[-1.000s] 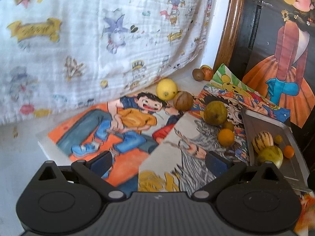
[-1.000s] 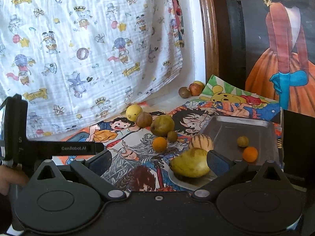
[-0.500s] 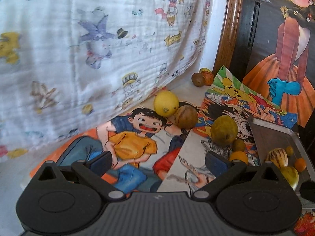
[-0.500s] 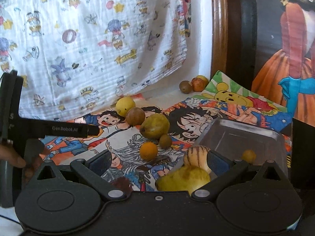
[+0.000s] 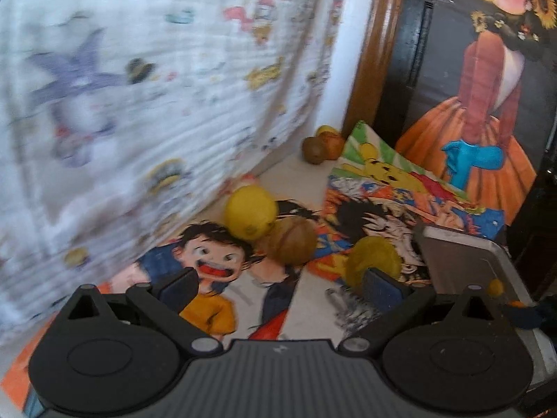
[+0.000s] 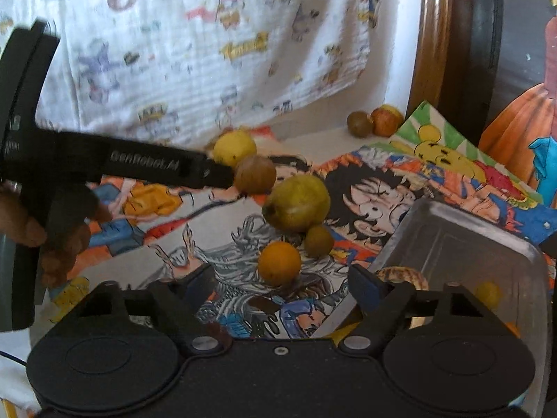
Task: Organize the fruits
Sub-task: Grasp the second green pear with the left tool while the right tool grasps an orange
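My right gripper [image 6: 283, 284] hangs low over the cartoon posters. Its jaws are closing with a small orange fruit [image 6: 279, 263] between the fingers, and the pads do not touch it. Just beyond lie a small olive fruit [image 6: 318, 240] and a big yellow-green fruit [image 6: 296, 202]. My left gripper [image 5: 280, 285] is open and holds nothing. A brown fruit [image 5: 292, 245] and a yellow lemon [image 5: 250, 217] lie ahead of it. The right wrist view shows the left gripper [image 6: 222, 177] from the side, its tip beside the brown fruit [image 6: 254, 174].
A metal tray [image 6: 470, 240] at the right holds a striped fruit [image 6: 400, 273] and a small yellow fruit [image 6: 487, 292]. More fruits [image 5: 316, 148] sit at the back by a wooden frame. A printed cloth [image 5: 139, 87] hangs along the left. A hand [image 6: 52, 230] holds the left gripper.
Both grippers have moved forward toward the fruits. The right gripper sank, its fingers drew closer together, and the orange fruit now lies between them. The left gripper's tip has reached the brown fruit's side.
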